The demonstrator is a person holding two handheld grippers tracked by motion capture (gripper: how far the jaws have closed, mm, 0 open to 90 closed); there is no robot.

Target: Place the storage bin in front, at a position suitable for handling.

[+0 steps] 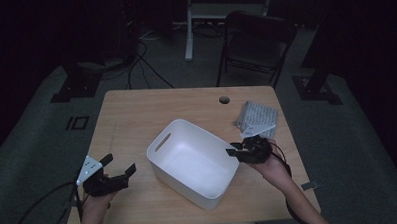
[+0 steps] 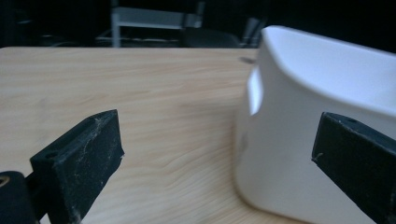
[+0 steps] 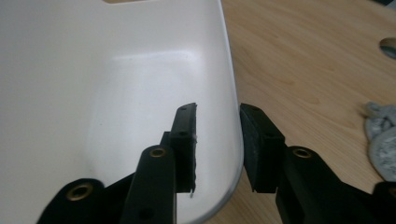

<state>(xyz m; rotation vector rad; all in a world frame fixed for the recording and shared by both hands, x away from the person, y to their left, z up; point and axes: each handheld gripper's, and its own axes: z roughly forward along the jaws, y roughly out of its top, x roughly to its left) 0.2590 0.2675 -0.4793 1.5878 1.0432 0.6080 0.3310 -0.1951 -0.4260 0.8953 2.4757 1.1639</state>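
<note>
A white plastic bin (image 1: 189, 188) with a handle slot stands empty on the wooden table (image 1: 131, 114), turned at an angle. My right gripper (image 1: 233, 149) is at the bin's right rim. In the right gripper view its jaws (image 3: 218, 116) straddle the bin's wall (image 3: 116, 93), one pad inside and one outside, with slight gaps, so it is open. My left gripper (image 1: 121, 162) hovers left of the bin with its jaws spread wide and nothing between them. The left gripper view has the bin's end wall (image 2: 303, 93) just beyond its jaws (image 2: 217, 135).
A grey patterned bundle (image 1: 257, 119) lies at the table's right edge behind the right gripper, and its edge appears in the right gripper view (image 3: 380, 135). A round cable hole (image 1: 224, 99) is in the table's far side. A dark chair (image 1: 256, 40) stands beyond the table.
</note>
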